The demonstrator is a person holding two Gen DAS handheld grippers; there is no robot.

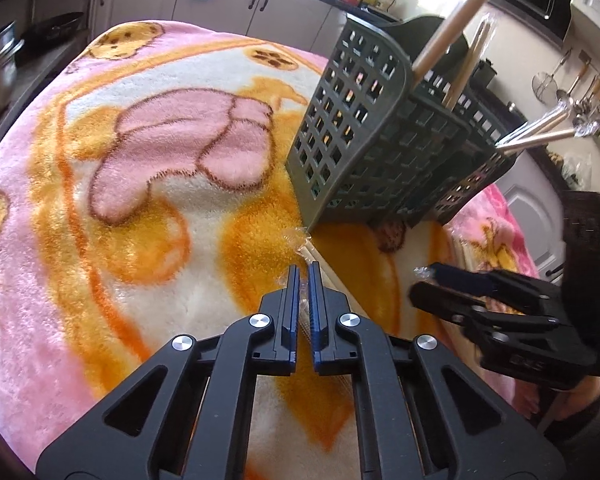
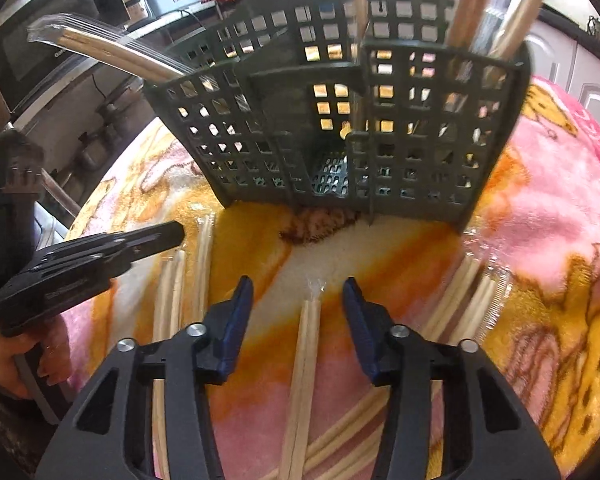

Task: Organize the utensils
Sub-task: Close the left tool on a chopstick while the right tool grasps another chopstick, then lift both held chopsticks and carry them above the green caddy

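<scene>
Between right hand-held gripper (image 2: 298,300) fingers: chopsticks (image 2: 302,376)

left gripper (image 1: 304,280) angled downward, jaws pressed nearly together — right gripper (image 2: 298,296) tilted down, jaws apart

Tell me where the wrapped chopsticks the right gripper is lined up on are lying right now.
In the right wrist view, the wrapped chopsticks lie on the blanket between the open right gripper, just in front of the green utensil basket.

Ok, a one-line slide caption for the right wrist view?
Right gripper open astride wrapped chopsticks on the blanket, facing the green utensil basket.
</scene>
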